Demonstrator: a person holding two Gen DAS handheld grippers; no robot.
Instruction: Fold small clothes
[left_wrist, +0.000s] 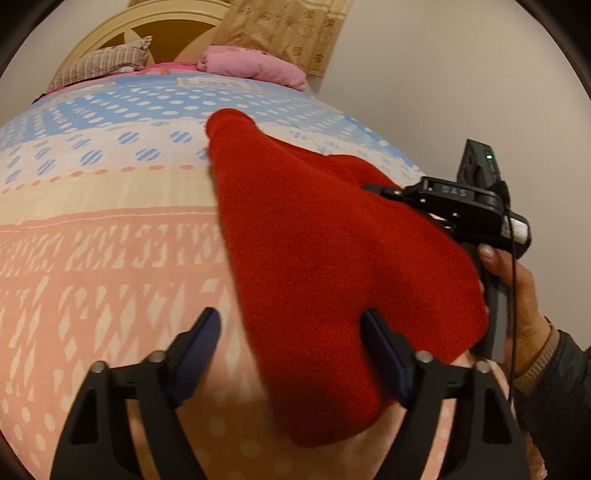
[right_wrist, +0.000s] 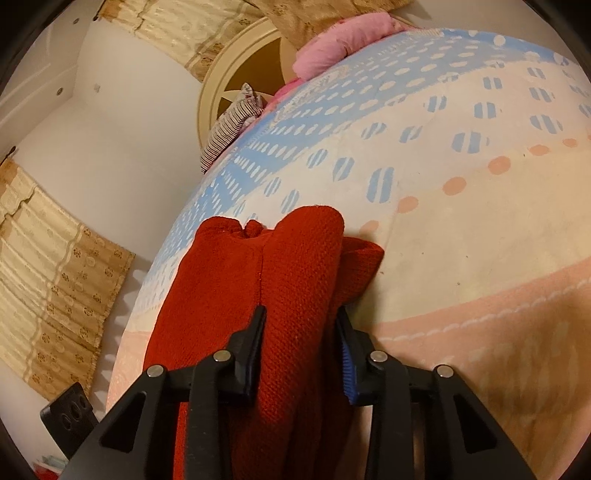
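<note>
Right gripper (right_wrist: 301, 332), angled down, is clamped on a raised fold of the red garment (right_wrist: 280, 273). Left gripper (left_wrist: 291, 332), angled down over the bed (left_wrist: 110, 229), stands released, the garment's edge between its jaws.

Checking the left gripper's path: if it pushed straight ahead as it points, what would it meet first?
Probably the red garment, already lying between the left gripper's open jaws, with the bedspread under it.

Red garment (right_wrist: 295, 266) – coarse knit, matt; bedsheet (right_wrist: 461, 229) smooth cloth.

Your garment (left_wrist: 332, 266) lies on the bed (left_wrist: 110, 258), between your two grippers; pillows (left_wrist: 251, 66) sit behind it at the headboard (left_wrist: 122, 33)
</note>
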